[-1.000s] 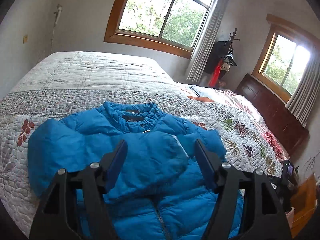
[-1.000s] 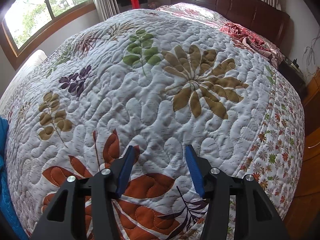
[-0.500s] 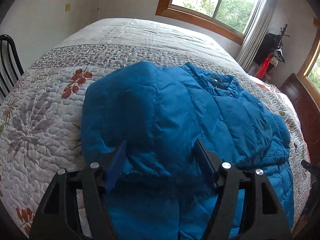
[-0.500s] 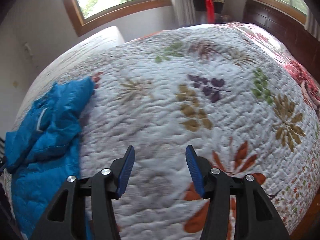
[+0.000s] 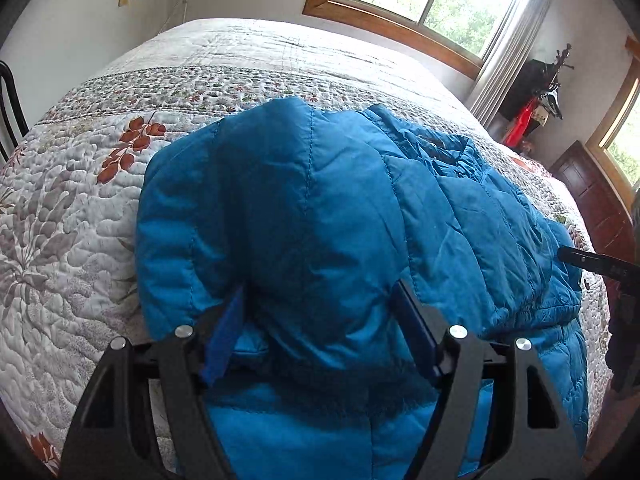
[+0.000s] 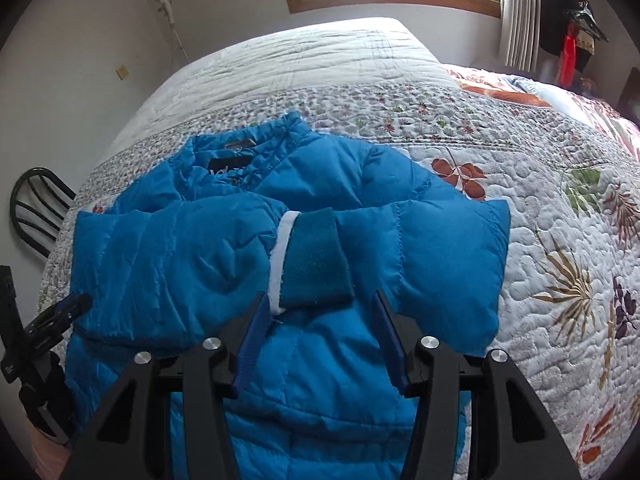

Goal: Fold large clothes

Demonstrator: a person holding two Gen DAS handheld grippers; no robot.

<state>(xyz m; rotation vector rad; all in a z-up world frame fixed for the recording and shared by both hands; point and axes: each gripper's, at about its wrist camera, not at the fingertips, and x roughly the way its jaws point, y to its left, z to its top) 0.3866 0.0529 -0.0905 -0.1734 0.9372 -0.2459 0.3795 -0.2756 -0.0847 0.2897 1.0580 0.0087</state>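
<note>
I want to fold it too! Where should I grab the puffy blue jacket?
Probably grab the blue jacket by its bottom hem, coming from the near bed edge. Both sleeves already lie folded across the chest, cuff on top, so lifting the hem toward the collar finishes it.

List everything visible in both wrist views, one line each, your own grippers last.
puffer jacket: one, bright blue, lying front up on the bed with both sleeves folded across the chest
cuff: one, darker teal with a white edge, at the end of the folded sleeve, just ahead of the right gripper
quilt: one, white with leaf and flower prints, covering the bed
chair: one, black metal, beside the bed at the jacket's side
windows: wood-framed, in the far walls
curtain: grey, beside the window
hanging items: black and red, in the corner
headboard: one, dark wood, far end of the bed
left gripper: open, over the folded sleeve
right gripper: open, at the cuff
</note>
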